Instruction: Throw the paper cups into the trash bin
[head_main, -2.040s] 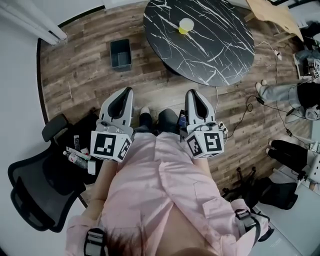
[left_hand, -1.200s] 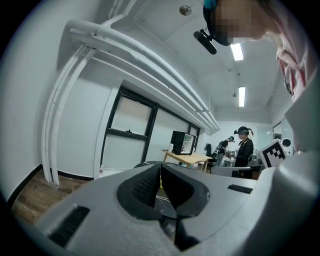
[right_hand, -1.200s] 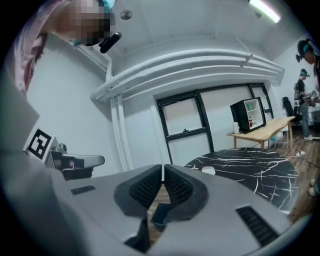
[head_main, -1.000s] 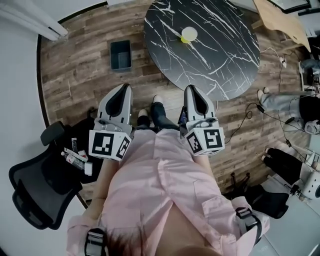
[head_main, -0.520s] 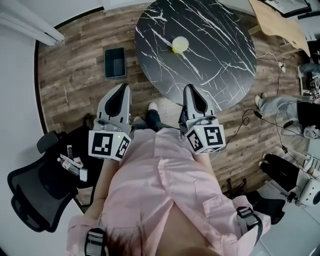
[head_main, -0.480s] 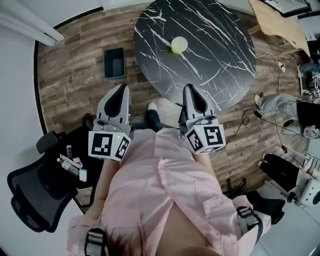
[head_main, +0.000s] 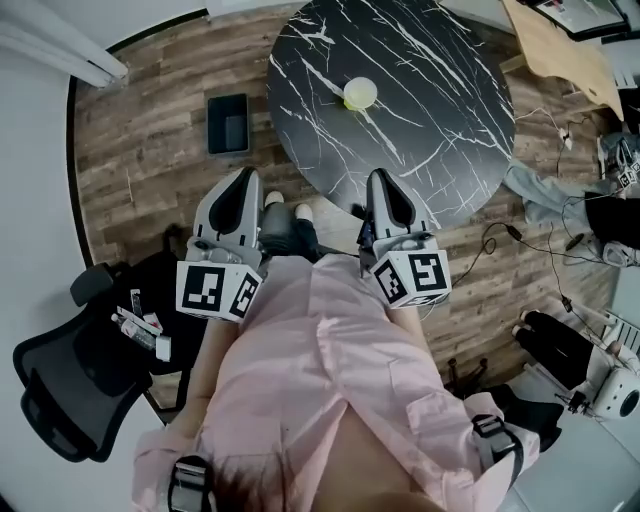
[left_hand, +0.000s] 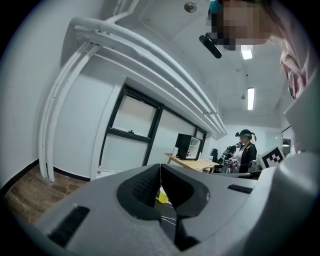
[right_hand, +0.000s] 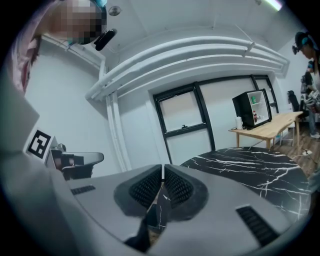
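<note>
A pale yellow paper cup (head_main: 359, 93) stands on the round black marble table (head_main: 430, 120) in the head view. The cup (left_hand: 161, 195) also shows as a small yellow spot between the left gripper's jaws in the left gripper view. A dark square trash bin (head_main: 228, 123) sits on the wood floor left of the table. My left gripper (head_main: 243, 188) and right gripper (head_main: 384, 192) are held side by side near the table's near edge, well short of the cup. Both have their jaws together with nothing held.
A black office chair (head_main: 70, 365) with small items on a dark stand is at the lower left. A wooden desk (head_main: 560, 40) and seated people's legs with cables (head_main: 560, 200) lie to the right. A white wall runs along the left.
The view has shifted forward: the table, cup and bin sit closer to my grippers than two seconds ago. The grippers keep the same side-by-side pose and stay shut.
</note>
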